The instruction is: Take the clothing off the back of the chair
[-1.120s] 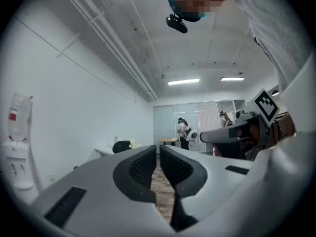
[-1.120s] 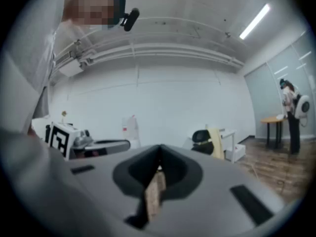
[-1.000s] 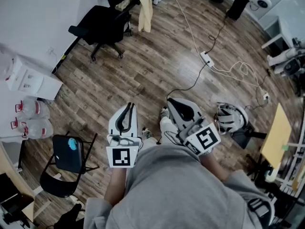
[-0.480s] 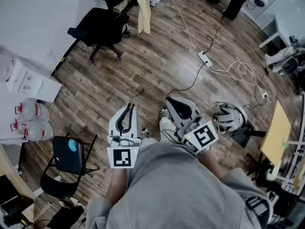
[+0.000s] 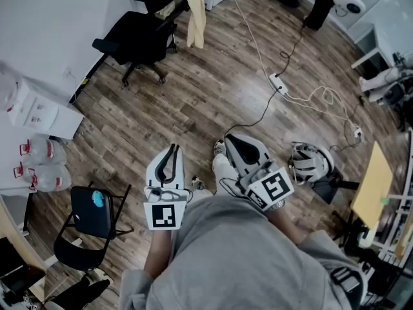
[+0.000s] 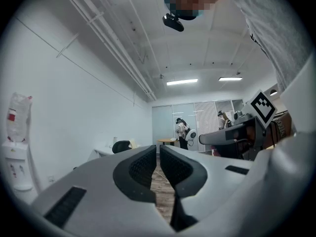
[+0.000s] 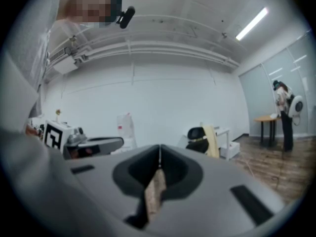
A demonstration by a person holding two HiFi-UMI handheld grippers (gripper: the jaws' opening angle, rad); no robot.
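Left gripper (image 5: 171, 152) held level ahead of the person's grey shirt (image 5: 226, 263), low in the head view; jaws drawn together to a hairline slit, nothing between them; only wood floor (image 5: 193, 102) shows through the slit in its own view; marker cube faces up at its near end. Right gripper (image 5: 230, 141) just to the right of it, angled a little toward far left; jaws meet tip to tip, empty; a sliver of floor shows lower down between the pads. The two grippers are apart, neither touching anything.

Clothing (image 5: 194, 10), pale yellow, hangs draped over the back of a black office chair (image 5: 139, 34) at far left, well apart from both grippers; its loose end hangs down the chair's right side toward the floor. The chair stands on castors close to a white wall (image 5: 45, 18); the right gripper view shows the same chair and garment right of centre, beyond the jaws, with a white drawer unit (image 7: 228, 147) just right of them.

Elsewhere: power strip (image 5: 278, 81) with white cable trailing over the floor at far right; white helmet-like object (image 5: 311, 161) near right; black folding chair (image 5: 90, 212) near left, a small blue item on its seat; water bottles (image 5: 46, 161) just beyond it; two persons (image 6: 181, 131) stand at the far end of the room in the left gripper view.
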